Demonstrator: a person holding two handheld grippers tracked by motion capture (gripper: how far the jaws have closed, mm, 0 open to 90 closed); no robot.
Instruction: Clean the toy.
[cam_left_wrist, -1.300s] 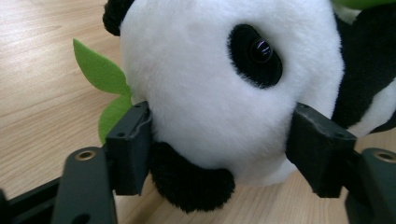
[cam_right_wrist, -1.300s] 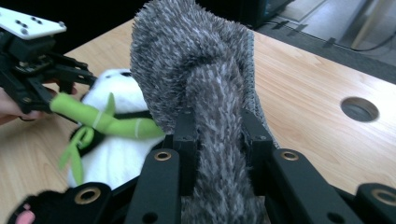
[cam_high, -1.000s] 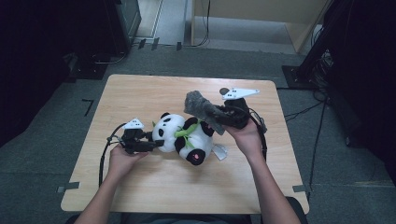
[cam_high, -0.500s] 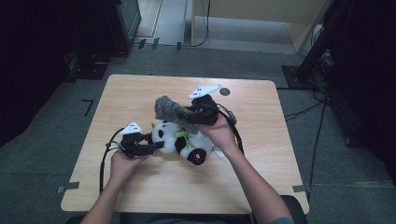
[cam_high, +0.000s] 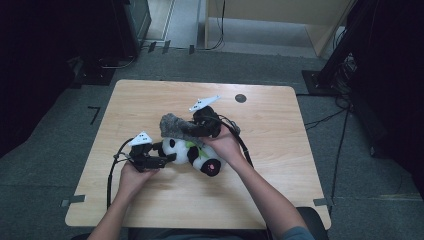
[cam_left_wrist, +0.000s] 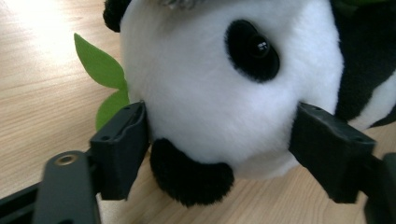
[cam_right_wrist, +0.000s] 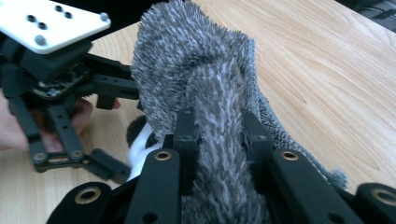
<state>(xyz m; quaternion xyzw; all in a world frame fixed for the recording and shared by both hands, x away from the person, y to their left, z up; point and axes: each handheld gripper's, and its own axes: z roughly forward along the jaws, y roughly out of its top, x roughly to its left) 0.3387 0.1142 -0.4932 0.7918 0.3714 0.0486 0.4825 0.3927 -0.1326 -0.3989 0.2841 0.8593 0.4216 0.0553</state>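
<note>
A black-and-white panda plush (cam_high: 192, 152) with green leaves (cam_left_wrist: 98, 56) lies on its side in the middle of the wooden table (cam_high: 280, 165). My left gripper (cam_high: 167, 159) stands at its head. In the left gripper view the jaws (cam_left_wrist: 219, 140) flank the round head (cam_left_wrist: 224, 84). They have just been opening, and the fur looks unsqueezed. My right gripper (cam_high: 187, 129) is shut on a grey furry cloth (cam_high: 172, 125). It holds the cloth just above the panda's head. In the right gripper view the cloth (cam_right_wrist: 196, 60) bulges up between the pinched jaws (cam_right_wrist: 217, 126).
A small dark round spot (cam_high: 240, 98) marks the table's far side. Black cables (cam_high: 112, 172) trail from both grippers over the tabletop. Dark equipment and a wooden cabinet stand on the floor beyond the far edge.
My right gripper has carried the grey cloth leftward and down, from the panda's right side to over its head. My left hand has stayed at the panda's head.
</note>
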